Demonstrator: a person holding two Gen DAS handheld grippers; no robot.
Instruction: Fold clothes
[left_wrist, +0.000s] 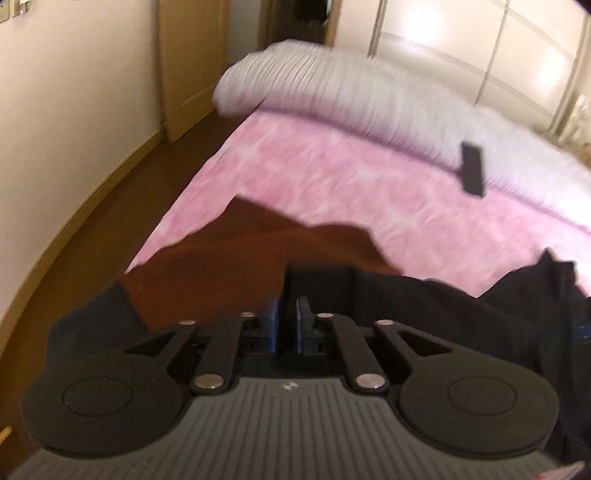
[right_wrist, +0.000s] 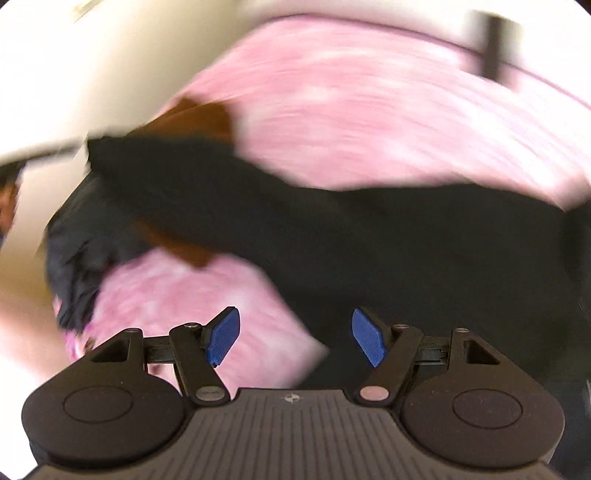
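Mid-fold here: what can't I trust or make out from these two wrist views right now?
- Left gripper grip: pads nearly closed, but the contact point is hidden behind the fingers; left wrist view.
- Black garment: shape and type lost to motion blur; right wrist view.
- Brown garment: near edge hidden by the gripper body.
- Dark flat object by the white duvet: too blurred to identify.

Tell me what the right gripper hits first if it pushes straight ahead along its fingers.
Most likely the black garment. The right gripper is open and holds nothing, and the dark cloth stretches across the view just beyond its fingertips, over the pink bedspread. The picture is blurred, so how far off the cloth is stays unclear.
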